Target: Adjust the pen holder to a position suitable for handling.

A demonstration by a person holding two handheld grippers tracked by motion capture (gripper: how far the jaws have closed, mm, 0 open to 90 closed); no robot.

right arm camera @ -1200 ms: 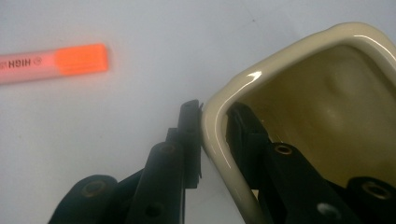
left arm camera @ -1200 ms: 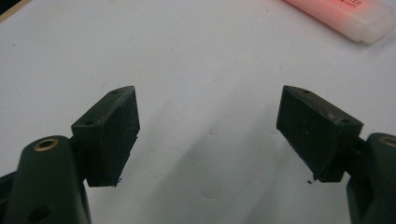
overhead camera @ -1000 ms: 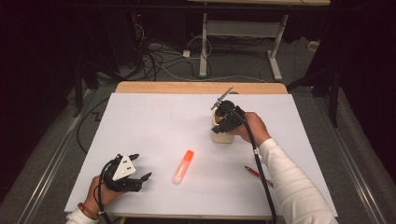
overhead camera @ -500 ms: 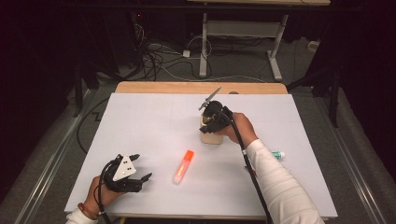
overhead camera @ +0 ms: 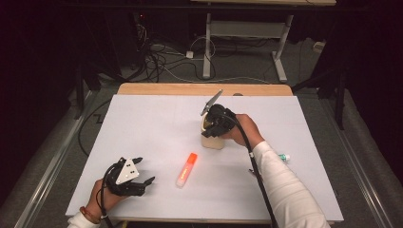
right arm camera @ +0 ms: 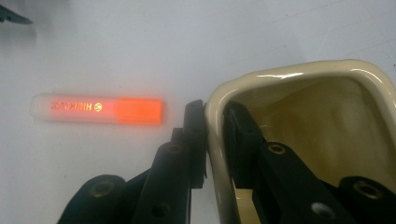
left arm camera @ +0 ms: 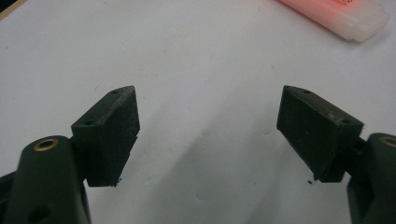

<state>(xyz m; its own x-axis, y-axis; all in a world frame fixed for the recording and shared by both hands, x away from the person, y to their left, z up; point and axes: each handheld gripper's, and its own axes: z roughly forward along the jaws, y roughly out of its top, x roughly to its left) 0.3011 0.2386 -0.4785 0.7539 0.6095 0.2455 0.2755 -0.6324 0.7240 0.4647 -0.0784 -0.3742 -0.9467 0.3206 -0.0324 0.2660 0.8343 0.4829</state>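
Left gripper (overhead camera: 138,176) low at near-left corner, jaws wide apart, empty; highlighter (overhead camera: 187,163) flat just to its right, long axis running away and slightly rightward, nearer this gripper; cup (overhead camera: 212,137) mid-table, rim clamped by right gripper (right arm camera: 215,135), one jaw inside, one outside

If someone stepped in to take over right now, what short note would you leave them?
Right gripper: shut on the wall of the cream cup, one finger outside, one inside; the cup stands mid-table.
Left gripper: open, empty, low over the white table at its near left.
Orange highlighter: lying loose between the two, untouched.
Pens beside the right sleeve: also loose.
Done: cup gripped. Left: probably putting the highlighter and pens into it.
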